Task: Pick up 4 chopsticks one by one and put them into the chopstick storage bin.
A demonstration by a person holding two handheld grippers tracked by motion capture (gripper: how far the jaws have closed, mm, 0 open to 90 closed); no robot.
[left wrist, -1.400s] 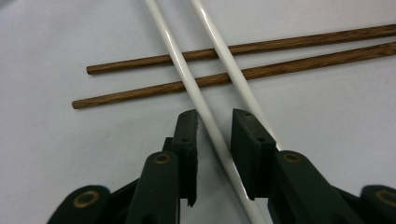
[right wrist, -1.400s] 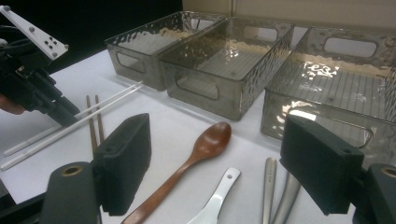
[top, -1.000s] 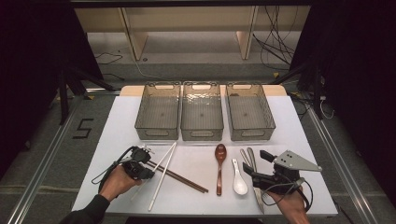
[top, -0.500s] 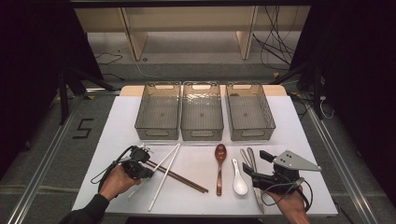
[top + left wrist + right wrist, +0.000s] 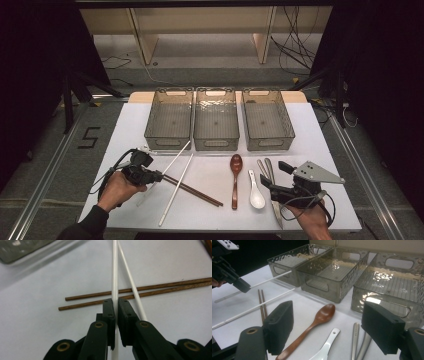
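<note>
My left gripper (image 5: 154,176) (image 5: 116,305) is shut on one white chopstick (image 5: 172,160) (image 5: 114,270), holding it a little above the table with its far tip toward the left bin (image 5: 170,120). The second white chopstick (image 5: 177,187) (image 5: 131,282) lies on the white table (image 5: 125,135). A pair of brown chopsticks (image 5: 195,190) (image 5: 160,288) lies crosswise beneath them. My right gripper (image 5: 272,176) (image 5: 329,327) stands open at the front right, over two metal utensils (image 5: 267,169) (image 5: 359,340). A wooden spoon (image 5: 235,175) (image 5: 314,325) and a white spoon (image 5: 256,194) (image 5: 324,347) lie beside them.
Three clear grey bins stand side by side at the back: the left one, the middle bin (image 5: 216,120) and the right bin (image 5: 267,120) (image 5: 392,277). In the right gripper view the left gripper (image 5: 239,283) shows at the far left with the white chopstick (image 5: 269,278).
The left gripper has risen a little with the white chopstick pinched in it, lifting that stick off the table. The right gripper has stayed put.
</note>
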